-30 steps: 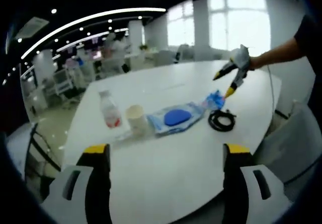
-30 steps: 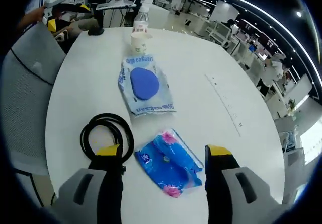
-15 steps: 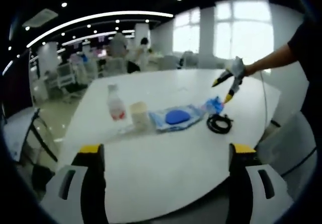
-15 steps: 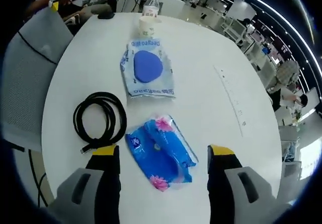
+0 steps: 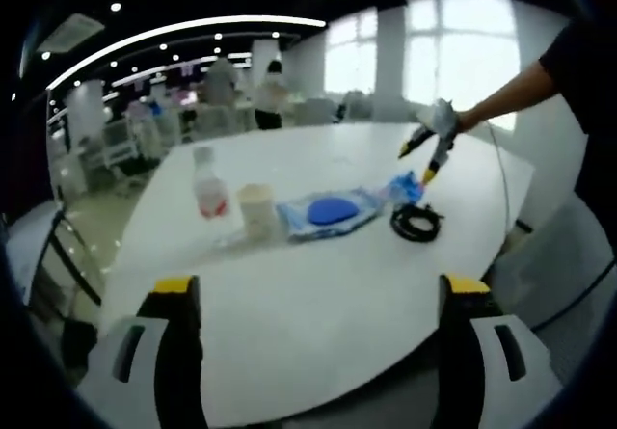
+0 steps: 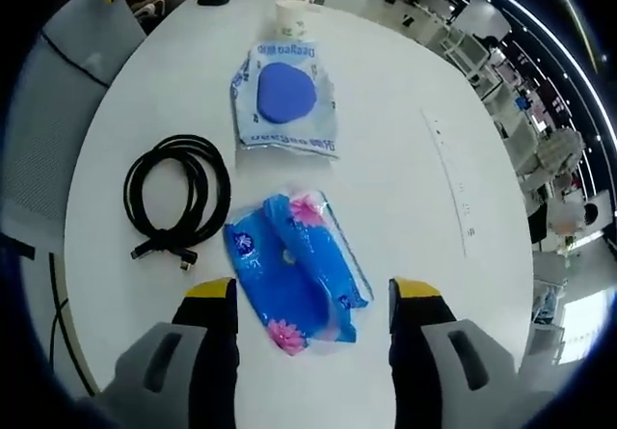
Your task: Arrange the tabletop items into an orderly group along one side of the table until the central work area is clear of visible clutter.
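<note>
A: Which step is this?
B: Reaching for the blue tissue pack (image 6: 294, 273). The right tongs (image 6: 306, 299) hover over it, spread wide and empty, cable (image 6: 175, 196) beside it.
A: And the left tongs (image 5: 318, 289)?
B: Also open, empty, back from the white surface (image 5: 318, 284).
A: Next?
B: Probably lower, close, carry it toward the cup (image 5: 256, 210) and bottle (image 5: 208, 195).

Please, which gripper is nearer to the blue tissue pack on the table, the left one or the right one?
Right. The right gripper hangs open just above the blue tissue pack, its jaws on either side. The left gripper is back at the table's near edge, with the pack far across.
</note>
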### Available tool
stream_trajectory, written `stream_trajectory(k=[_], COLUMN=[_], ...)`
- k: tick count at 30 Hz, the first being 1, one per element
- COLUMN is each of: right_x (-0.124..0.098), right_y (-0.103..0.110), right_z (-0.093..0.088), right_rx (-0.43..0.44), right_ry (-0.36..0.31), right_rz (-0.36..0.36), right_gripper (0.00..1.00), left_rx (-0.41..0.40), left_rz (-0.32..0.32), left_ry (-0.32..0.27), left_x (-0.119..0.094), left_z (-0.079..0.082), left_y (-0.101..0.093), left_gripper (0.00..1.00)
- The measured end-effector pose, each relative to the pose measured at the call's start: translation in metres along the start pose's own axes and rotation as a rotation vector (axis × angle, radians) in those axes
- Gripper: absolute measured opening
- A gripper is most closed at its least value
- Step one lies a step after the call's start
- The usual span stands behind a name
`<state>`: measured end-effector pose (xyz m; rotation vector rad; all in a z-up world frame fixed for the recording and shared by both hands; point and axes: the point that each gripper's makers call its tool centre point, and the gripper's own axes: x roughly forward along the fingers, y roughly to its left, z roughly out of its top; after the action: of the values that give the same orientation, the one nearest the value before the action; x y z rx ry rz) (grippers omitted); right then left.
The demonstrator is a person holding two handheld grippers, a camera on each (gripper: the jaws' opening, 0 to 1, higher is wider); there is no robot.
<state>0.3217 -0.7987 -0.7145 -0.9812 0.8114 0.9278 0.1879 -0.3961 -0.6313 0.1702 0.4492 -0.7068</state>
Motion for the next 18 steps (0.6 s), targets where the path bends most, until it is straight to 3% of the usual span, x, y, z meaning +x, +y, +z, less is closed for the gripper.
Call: stream_trajectory(k=[8,13,18], right_x=[0.007,0.012,0.020], right_y=[0.002,0.000,-0.002], right_z=[0.000,0.004,0.000], right_rx=[-0.041,-0.045,-0.096], right_ry=[0.028,0.032,0.072], right_rz=[0.013,0.007,0.007], right_gripper=[0.55,0.51,0.35], left_rx=[0.014,0.002,-0.007], left_rz=[-0.045,-0.063,-0.051], left_ry=[0.021,-0.008,0.010], left_x=[0.002,0.001,0.002], left_z=[-0.006,-0.001,-0.004], left_y=[-0.006,-0.009,-0.007], left_gripper=[0.99,0.98,0.95])
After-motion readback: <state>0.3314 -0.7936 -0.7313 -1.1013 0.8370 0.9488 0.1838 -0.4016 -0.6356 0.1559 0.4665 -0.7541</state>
